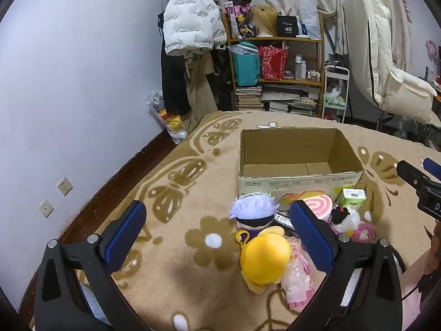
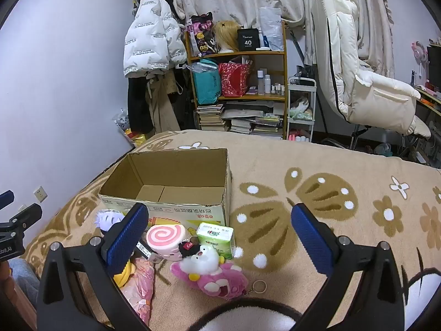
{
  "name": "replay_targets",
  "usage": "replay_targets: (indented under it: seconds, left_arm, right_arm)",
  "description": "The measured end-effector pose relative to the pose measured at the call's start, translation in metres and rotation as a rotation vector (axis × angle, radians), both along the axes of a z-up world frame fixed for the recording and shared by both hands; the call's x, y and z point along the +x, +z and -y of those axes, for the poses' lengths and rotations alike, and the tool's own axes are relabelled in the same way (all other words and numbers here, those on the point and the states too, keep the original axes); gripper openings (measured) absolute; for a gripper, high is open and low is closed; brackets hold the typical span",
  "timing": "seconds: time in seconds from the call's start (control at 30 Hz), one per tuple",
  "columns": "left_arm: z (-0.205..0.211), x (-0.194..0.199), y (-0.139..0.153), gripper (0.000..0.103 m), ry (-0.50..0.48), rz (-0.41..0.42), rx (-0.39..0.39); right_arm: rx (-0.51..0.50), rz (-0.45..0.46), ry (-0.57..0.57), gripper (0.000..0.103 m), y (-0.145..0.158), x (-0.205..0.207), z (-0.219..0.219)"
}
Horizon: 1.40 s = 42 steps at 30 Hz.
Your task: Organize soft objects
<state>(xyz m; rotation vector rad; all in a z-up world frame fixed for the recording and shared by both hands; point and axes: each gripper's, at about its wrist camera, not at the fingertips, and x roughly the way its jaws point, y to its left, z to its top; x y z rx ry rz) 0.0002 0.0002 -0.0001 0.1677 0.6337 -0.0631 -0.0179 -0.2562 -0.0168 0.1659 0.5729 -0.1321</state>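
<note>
An open empty cardboard box [image 1: 297, 184] [image 2: 171, 209] stands on the patterned blanket. In front of it lie soft toys: a yellow plush [image 1: 264, 259], a white-haired doll [image 1: 255, 212] [image 2: 106, 218], a pink swirl roll cushion [image 1: 318, 205] [image 2: 165, 235], a pink plush with a white duck [image 2: 215, 273] [image 1: 355, 227], a pink bagged item [image 1: 297, 278] [image 2: 139, 287] and a green tissue pack [image 2: 216, 237] [image 1: 352, 197]. My left gripper [image 1: 217, 237] is open above the yellow plush. My right gripper [image 2: 220, 237] is open above the duck and tissue pack.
The blanket [image 2: 330, 198] covers a bed with a wall on the left. Beyond its far edge stand a cluttered shelf [image 1: 278, 63], hung coats [image 1: 190, 22], a white cart [image 2: 300, 110] and a white chair [image 2: 366, 88]. A keyring [image 2: 259, 285] lies by the pink plush.
</note>
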Motion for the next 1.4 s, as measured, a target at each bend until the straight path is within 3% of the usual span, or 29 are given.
replay_targets:
  seconds: [1.4]
  left_arm:
    - [0.0008, 0.0001, -0.0013, 0.103, 0.005, 0.000, 0.010]
  right_arm:
    - [0.003, -0.005, 0.001, 0.103, -0.0026, 0.0005, 0.0000]
